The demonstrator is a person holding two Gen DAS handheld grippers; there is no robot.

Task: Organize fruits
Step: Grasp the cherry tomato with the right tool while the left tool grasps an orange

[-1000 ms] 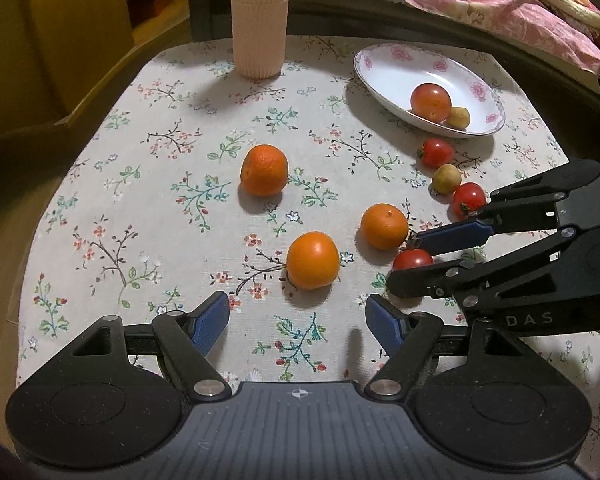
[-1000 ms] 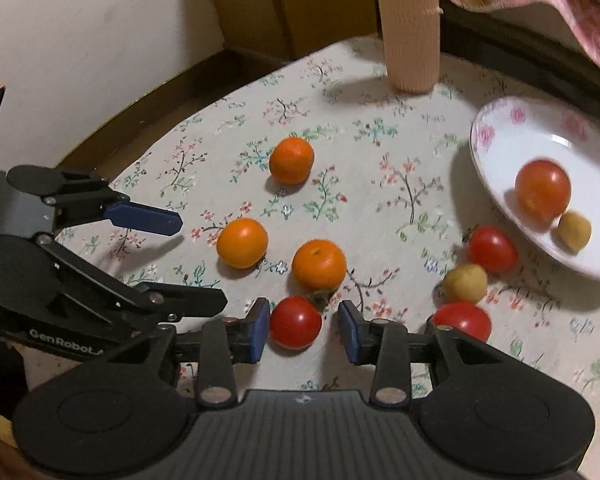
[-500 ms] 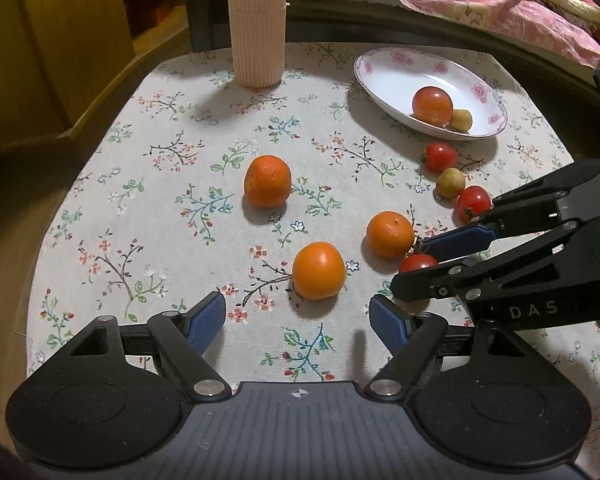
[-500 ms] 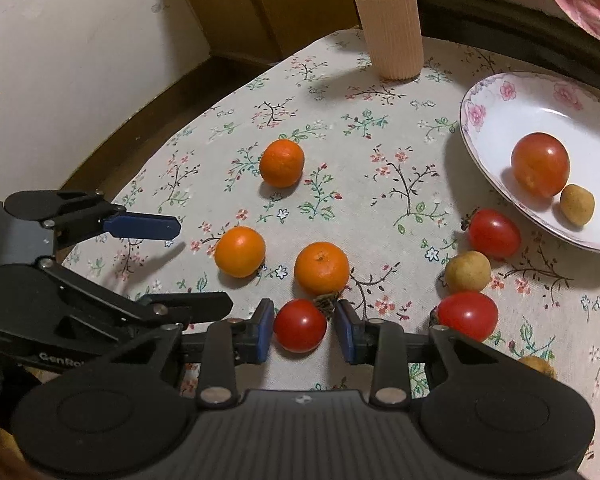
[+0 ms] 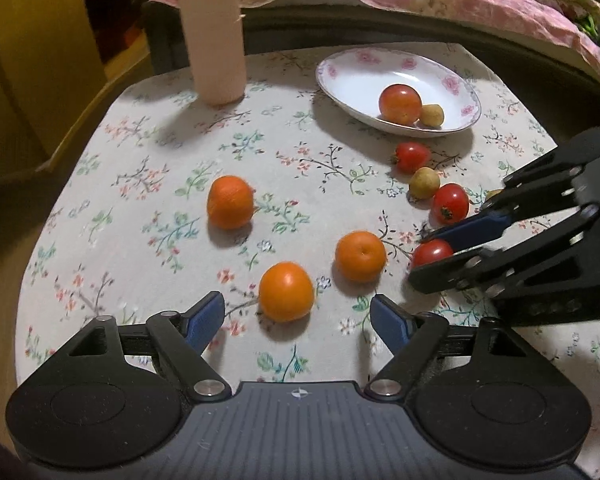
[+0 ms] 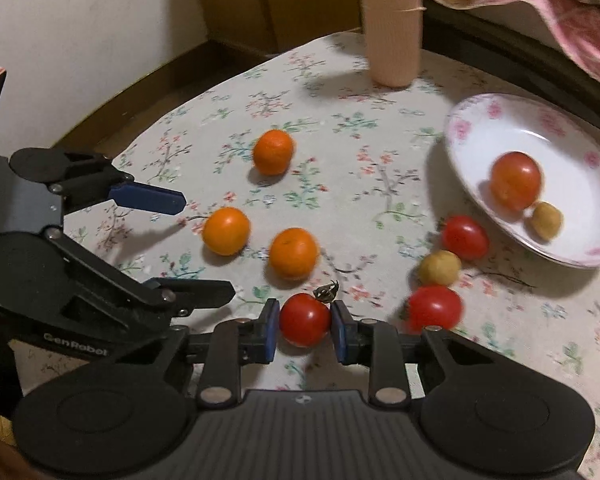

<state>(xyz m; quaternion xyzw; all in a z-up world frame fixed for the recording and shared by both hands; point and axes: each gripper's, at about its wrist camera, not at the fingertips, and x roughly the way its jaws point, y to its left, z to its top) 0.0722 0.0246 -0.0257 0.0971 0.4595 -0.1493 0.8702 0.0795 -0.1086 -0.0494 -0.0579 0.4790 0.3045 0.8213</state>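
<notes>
A floral tablecloth (image 6: pixel 380 184) covers the table; near its front edge a cherry tomato (image 6: pixel 305 319) sits between the closing blue pads of the right gripper (image 6: pixel 305 330); squeeze gently, lift straight, clear the nearby mandarin (image 6: pixel 293 253), carry toward the plate (image 6: pixel 496 120); the left gripper (image 5: pixel 296 320) hangs wide apart, empty

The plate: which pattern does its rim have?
Pink flowers on white; the plate shows best in the left wrist view.

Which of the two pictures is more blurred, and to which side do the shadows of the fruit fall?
Right wrist view: more blurred, most on the plate and red tomatoes. Left wrist view: sharper; the oranges cast shadows toward the camera, so the light comes from behind the table.
</notes>
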